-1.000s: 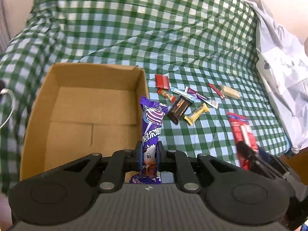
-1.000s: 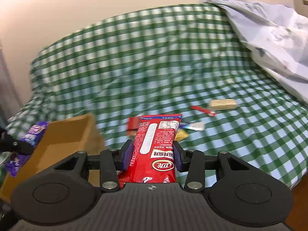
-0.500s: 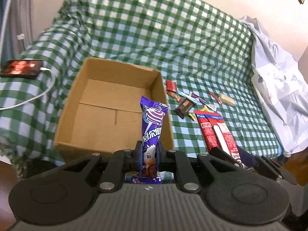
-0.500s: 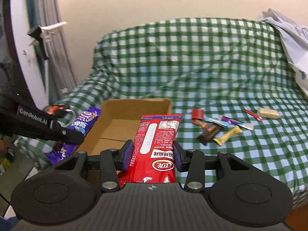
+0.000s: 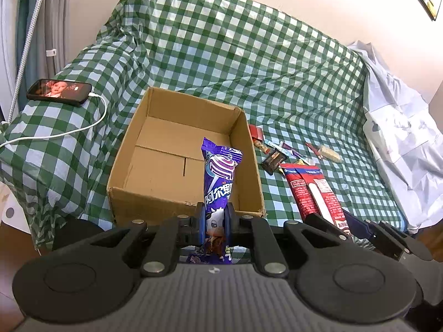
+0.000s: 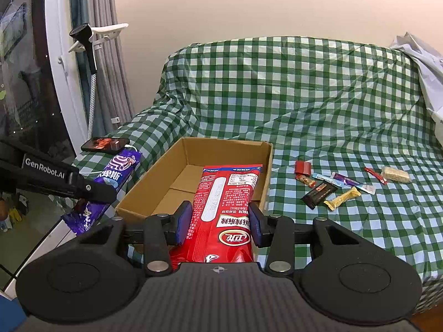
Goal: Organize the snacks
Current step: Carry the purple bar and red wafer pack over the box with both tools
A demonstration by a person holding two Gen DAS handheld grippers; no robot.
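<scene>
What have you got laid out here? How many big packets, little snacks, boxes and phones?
Big packets, held: 2 (purple lollipop packet, red snack packet)
Small loose snacks on the checked cloth: 8
Cardboard box: 1
Phone: 1
Total: 12

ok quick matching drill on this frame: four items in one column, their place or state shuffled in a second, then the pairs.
Items
1. purple candy pack
2. red snack bag
3. cardboard box
4. phone

Places/states
A. lying on the checkered cover, cable plugged in
B. clamped in the right gripper
C. open on the cover, nothing visible inside
D. clamped in the left gripper

Pairs: 1-D, 2-B, 3-C, 4-A
</scene>
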